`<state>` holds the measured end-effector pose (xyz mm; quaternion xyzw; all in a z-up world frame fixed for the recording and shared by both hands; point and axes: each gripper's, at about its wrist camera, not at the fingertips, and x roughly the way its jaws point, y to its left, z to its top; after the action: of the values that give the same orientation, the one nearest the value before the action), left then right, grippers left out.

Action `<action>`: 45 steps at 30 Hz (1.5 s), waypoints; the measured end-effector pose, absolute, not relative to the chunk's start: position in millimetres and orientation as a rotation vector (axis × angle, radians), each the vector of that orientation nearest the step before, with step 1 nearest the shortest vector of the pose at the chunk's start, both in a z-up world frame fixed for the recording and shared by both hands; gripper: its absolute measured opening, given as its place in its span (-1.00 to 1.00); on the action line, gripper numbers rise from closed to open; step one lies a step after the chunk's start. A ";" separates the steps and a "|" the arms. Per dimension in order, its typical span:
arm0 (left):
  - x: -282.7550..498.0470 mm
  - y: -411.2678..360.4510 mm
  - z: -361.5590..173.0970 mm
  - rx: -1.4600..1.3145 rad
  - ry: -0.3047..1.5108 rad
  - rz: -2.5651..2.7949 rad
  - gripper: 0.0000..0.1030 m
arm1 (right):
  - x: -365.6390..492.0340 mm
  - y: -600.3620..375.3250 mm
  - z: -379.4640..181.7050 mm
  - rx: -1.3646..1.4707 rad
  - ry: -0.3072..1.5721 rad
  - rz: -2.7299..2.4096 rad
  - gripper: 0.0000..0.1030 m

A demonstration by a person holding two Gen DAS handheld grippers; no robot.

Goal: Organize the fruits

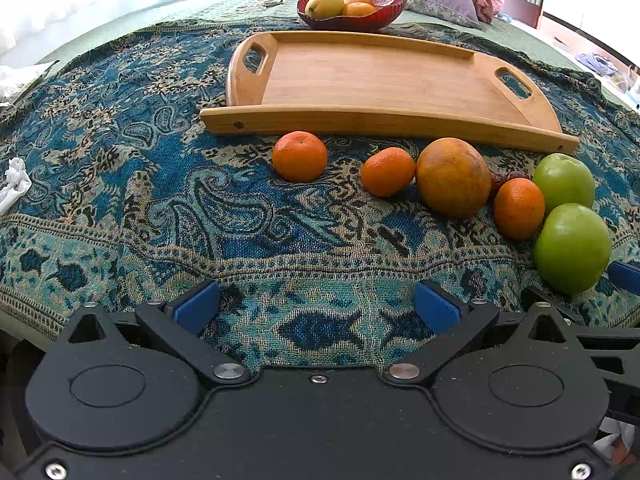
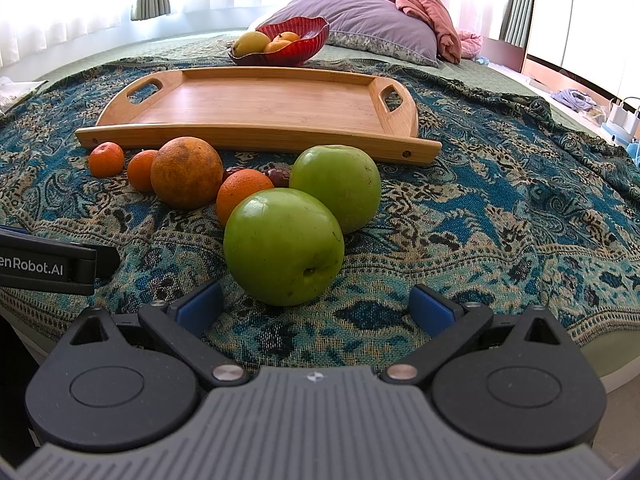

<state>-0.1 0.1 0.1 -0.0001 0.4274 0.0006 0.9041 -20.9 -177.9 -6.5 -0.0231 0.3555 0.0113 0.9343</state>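
Right gripper (image 2: 316, 304) spread, empty (left gripper (image 1: 316, 306) likewise); wooden tray (image 2: 260, 104) bare, seven fruits on cloth, nearest green apple (image 2: 284, 248) unpicked.

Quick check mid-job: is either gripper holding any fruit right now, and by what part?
Nothing is held. The left gripper and right gripper are both open over the blanket; the nearest green apple sits just ahead of the right gripper, ungrasped.

Both low views share the tray (image 1: 384, 80).
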 end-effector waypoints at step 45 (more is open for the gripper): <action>-8.4 -0.1 22.4 -0.070 0.731 -0.110 0.51 | -41.2 -183.4 -5.2 0.047 0.520 0.085 0.84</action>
<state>-8.4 -0.1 22.4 -0.0344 0.3571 -0.0538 0.9319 -41.2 -183.4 -5.2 0.0231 0.2572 0.0418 0.9652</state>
